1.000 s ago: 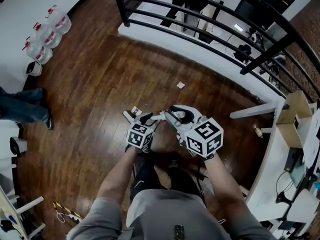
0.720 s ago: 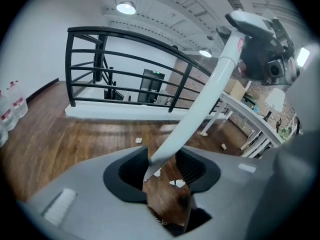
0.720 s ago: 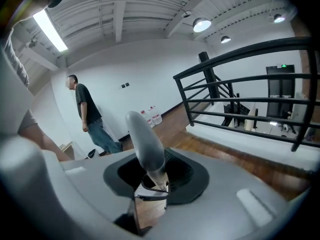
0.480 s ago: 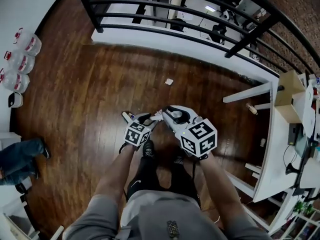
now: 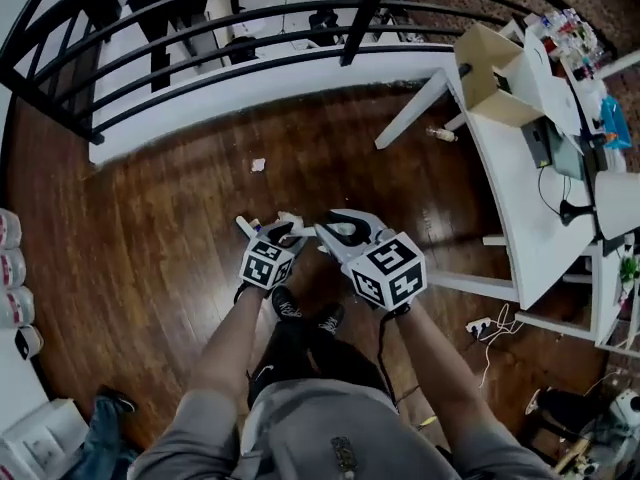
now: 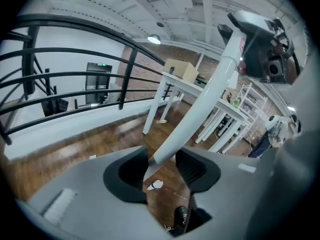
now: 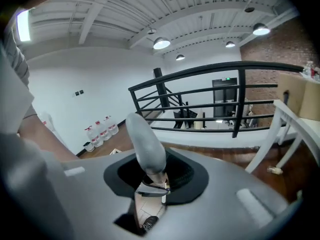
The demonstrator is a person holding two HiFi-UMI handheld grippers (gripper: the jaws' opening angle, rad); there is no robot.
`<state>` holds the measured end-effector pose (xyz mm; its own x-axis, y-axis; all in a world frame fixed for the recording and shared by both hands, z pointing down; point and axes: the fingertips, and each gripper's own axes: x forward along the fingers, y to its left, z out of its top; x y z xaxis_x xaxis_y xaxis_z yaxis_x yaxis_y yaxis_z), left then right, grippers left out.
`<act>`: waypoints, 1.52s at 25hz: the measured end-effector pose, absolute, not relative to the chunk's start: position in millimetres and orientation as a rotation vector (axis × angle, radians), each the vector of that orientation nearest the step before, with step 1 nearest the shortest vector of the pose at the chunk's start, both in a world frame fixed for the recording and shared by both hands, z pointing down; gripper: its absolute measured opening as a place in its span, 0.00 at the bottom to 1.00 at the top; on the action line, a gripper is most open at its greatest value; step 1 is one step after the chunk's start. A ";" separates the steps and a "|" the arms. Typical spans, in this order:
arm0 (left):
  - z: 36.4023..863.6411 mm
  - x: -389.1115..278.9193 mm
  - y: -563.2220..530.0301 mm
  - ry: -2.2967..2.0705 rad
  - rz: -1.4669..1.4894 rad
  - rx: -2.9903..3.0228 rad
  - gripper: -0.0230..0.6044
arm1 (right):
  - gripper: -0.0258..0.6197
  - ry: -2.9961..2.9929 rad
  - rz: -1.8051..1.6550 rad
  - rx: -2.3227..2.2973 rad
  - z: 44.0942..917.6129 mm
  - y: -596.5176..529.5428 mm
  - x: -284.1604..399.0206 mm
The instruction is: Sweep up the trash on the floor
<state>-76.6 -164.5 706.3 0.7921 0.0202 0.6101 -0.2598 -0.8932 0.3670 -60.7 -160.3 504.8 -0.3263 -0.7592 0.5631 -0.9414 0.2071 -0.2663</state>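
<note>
Left gripper clamps white handle — likely stiff, light, best gripped mid-shaft. Right gripper pinches grey handle

Head overhead, gripper views close, railing shared

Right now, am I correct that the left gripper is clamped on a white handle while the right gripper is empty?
Not quite: the right gripper is not empty. The right gripper view shows it clamped on a grey handle. The rest holds: the left gripper is clamped on a white handle.
</note>
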 end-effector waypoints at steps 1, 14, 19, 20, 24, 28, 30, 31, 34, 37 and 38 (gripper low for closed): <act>706.1 -64.1 -154.8 -0.141 0.890 2.555 0.31 | 0.18 -2.162 0.839 1.627 504.6 -149.3 -49.0; 653.9 57.6 -12.2 0.309 1.077 2.740 0.29 | 0.18 -2.094 0.891 2.116 455.2 15.7 89.5; 632.8 107.3 65.5 0.570 1.102 2.771 0.29 | 0.18 -1.965 0.805 2.307 429.5 95.5 122.2; 628.0 118.4 82.3 0.641 1.098 2.772 0.29 | 0.18 -1.922 0.790 2.355 423.9 111.4 129.4; 612.2 164.2 134.3 0.865 1.050 2.758 0.29 | 0.18 -1.755 0.744 2.507 406.4 158.0 164.5; 615.0 176.0 179.3 1.099 1.017 2.690 0.29 | 0.18 -1.544 0.757 2.622 409.0 190.8 170.0; 621.6 174.3 200.7 1.207 1.028 2.645 0.29 | 0.18 -1.446 0.775 2.653 415.1 203.8 166.8; 626.1 171.7 209.7 1.252 1.038 2.621 0.29 | 0.18 -1.403 0.787 2.663 419.4 208.8 164.2; 644.9 153.6 223.5 1.364 1.076 2.548 0.29 | 0.18 -1.293 0.842 2.700 437.5 214.0 150.2; 666.6 129.7 221.8 1.447 1.119 2.487 0.29 | 0.18 -1.211 0.910 2.730 458.5 209.0 132.2; 673.3 122.6 217.5 1.463 1.130 2.472 0.29 | 0.18 -1.193 0.929 2.739 465.1 204.9 126.9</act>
